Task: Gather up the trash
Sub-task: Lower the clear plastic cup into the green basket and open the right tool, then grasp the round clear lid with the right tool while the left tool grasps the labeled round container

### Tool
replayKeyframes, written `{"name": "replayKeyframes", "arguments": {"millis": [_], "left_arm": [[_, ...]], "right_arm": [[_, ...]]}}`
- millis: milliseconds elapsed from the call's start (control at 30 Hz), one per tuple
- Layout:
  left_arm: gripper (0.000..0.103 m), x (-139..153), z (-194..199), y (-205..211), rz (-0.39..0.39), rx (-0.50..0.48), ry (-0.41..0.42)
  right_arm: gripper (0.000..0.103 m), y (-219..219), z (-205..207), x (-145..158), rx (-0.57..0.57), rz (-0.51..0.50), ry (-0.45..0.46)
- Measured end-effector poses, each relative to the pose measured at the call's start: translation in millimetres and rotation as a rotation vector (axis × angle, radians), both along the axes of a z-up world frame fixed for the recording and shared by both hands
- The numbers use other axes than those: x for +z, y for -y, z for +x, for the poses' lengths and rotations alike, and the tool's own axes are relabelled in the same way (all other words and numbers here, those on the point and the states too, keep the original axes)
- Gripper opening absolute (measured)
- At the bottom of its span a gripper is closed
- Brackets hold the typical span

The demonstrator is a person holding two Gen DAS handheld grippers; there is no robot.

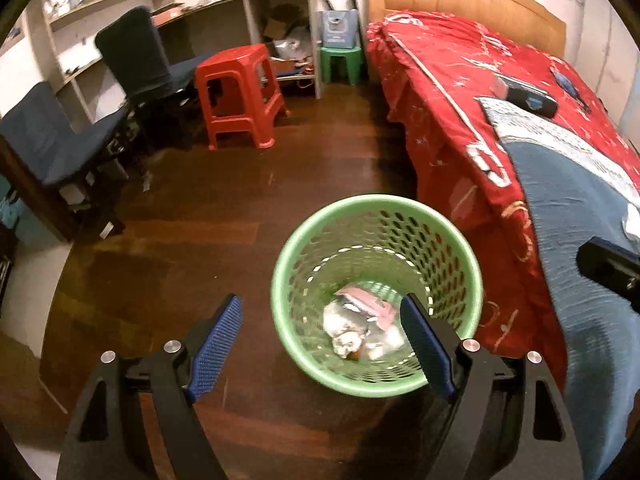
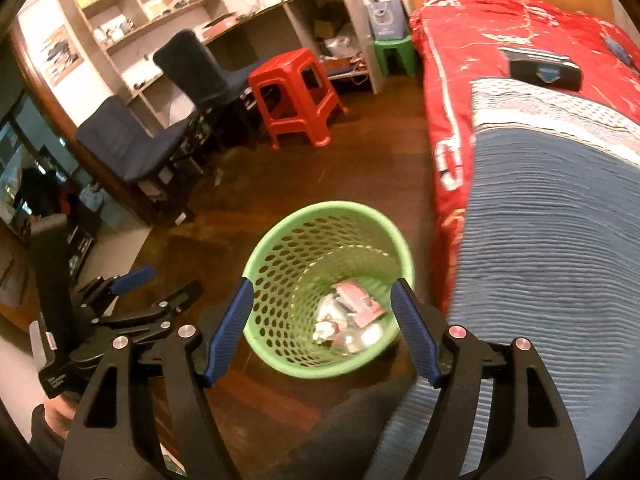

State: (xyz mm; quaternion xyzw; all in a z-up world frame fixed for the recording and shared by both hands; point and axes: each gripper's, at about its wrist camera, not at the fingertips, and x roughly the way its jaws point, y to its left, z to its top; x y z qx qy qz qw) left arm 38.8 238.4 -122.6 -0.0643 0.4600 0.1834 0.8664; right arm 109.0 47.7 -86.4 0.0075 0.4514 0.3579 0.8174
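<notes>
Right wrist view: right gripper (image 2: pixel 322 334), ribbed blue pads on black arms, gapes empty above a round green perforated plastic basket (image 2: pixel 264 248) at frame centre; crumpled foil and pink wrapper trash (image 2: pixel 352 320) lies inside; left gripper (image 1: pixel 320 340) likewise released, empty

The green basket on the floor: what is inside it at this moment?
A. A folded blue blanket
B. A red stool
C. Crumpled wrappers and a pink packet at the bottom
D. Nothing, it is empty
C: both wrist views look down into the green basket, and at its bottom lie crumpled silvery wrappers and a pink packet.
</notes>
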Motion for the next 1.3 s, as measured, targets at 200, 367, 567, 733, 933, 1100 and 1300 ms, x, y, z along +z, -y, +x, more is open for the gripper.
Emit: {"name": "replayKeyframes", "arguments": {"millis": [200,367,567,733,933,1100,1300], "left_arm": [[0.082,5,20,35,-0.015,-0.074,0.000],[0.087,16,40,67,-0.047,-0.139,0.020],[0.092,36,71,114,-0.074,-0.239,0.062],[0.092,47,97,156,-0.073,-0.323,0.081],[0.093,56,126,201,-0.079,-0.415,0.087],[0.093,56,151,233,-0.077,-0.481,0.080],[0.093,55,177,260,-0.098,-0.541,0.069]], "right_arm": [[0.077,63,3,11,-0.110,-0.017,0.053],[0.081,128,10,15,-0.248,-0.041,0.074],[0.082,219,27,12,-0.451,-0.097,0.078],[0.084,290,43,6,-0.606,-0.135,0.074],[0.088,348,65,-6,-0.697,-0.175,0.068],[0.090,372,87,-18,-0.696,-0.196,0.067],[0.092,371,114,-29,-0.635,-0.224,0.069]]}}
